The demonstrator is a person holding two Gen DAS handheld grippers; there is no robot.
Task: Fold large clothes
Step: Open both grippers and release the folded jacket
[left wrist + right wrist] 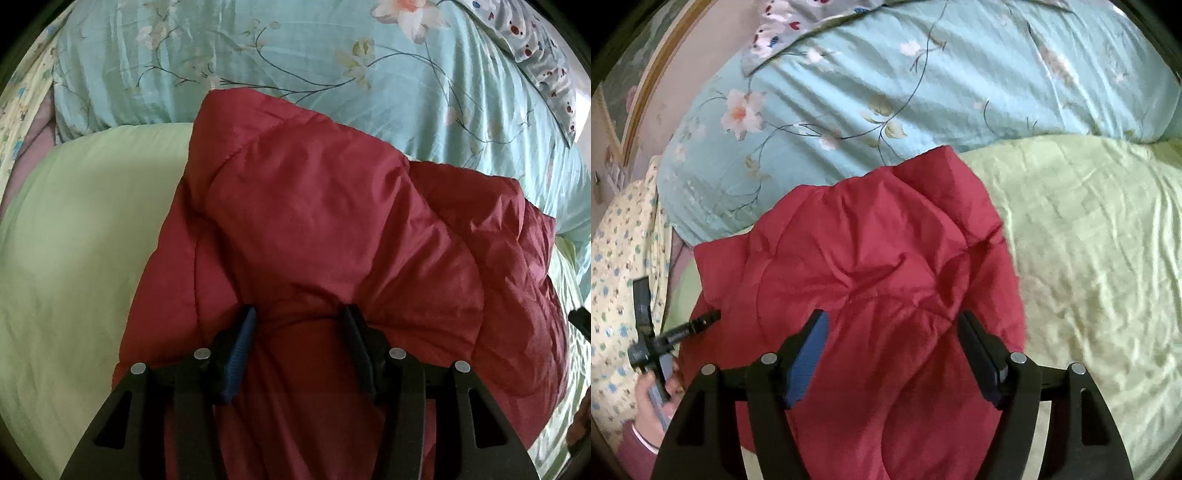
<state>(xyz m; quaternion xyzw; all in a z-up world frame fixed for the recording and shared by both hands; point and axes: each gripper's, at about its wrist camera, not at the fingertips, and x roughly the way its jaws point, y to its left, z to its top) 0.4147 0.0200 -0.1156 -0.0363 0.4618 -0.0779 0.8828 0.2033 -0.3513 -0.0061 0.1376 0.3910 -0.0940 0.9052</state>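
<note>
A puffy, quilted red jacket (pixel 332 229) was heaped on the pale green bed sheet (pixel 74 240). Its padded fabric was pinched by the left gripper (pixel 299 332); the right gripper (pixel 892 332) was held apart above it.

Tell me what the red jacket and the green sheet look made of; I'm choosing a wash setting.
Red jacket: looks like a thin synthetic shell, nylon or polyester, over puffy filling. Signs: faint sheen, stitched quilt lines, soft bulging panels. The fill type can't be told.
Green sheet: looks like matte woven cotton or a cotton blend. Signs: no shine and many fine, crisp wrinkles.
</note>
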